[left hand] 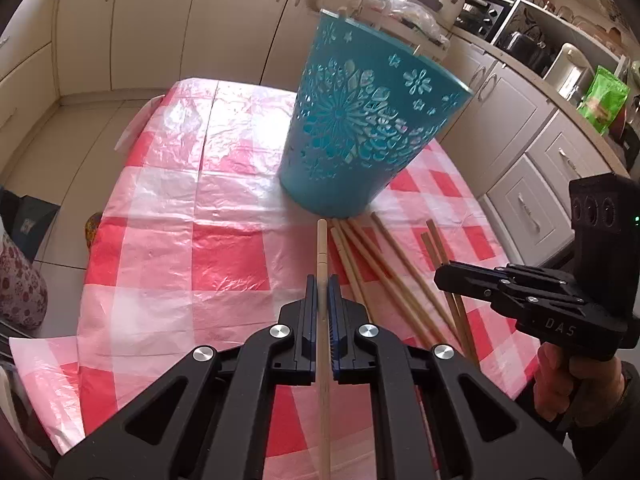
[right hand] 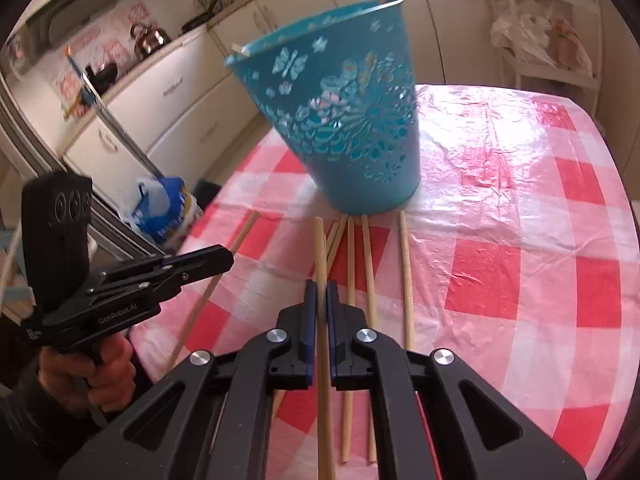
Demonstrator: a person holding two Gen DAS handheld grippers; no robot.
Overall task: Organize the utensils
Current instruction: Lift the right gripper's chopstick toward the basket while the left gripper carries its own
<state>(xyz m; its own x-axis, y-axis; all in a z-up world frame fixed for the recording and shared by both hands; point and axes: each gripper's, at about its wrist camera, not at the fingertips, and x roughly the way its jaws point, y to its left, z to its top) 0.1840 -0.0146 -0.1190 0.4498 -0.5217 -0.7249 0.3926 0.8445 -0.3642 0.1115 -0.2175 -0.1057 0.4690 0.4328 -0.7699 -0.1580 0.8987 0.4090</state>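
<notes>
A pierced teal plastic bucket (left hand: 360, 128) (right hand: 352, 128) stands upright on the checked tablecloth, with chopstick tips (right hand: 240, 49) poking above its rim. Several pale wooden chopsticks (left hand: 384, 272) (right hand: 370, 264) lie fanned on the cloth just in front of its base. My left gripper (left hand: 322, 280) is shut on one chopstick (left hand: 322, 248), which points toward the bucket's foot. It also shows at the left of the right wrist view, left gripper (right hand: 228, 258). My right gripper (right hand: 321, 284) is shut on another chopstick (right hand: 319, 248), and appears at the right as right gripper (left hand: 440, 276).
The table (left hand: 172, 216) carries a red and white checked plastic cloth; its edges fall away left and right. Cream kitchen cabinets (left hand: 516, 128) ring the room. A blue bag (right hand: 164, 208) sits on the floor by the table. A hand (right hand: 92, 376) grips the left tool's handle.
</notes>
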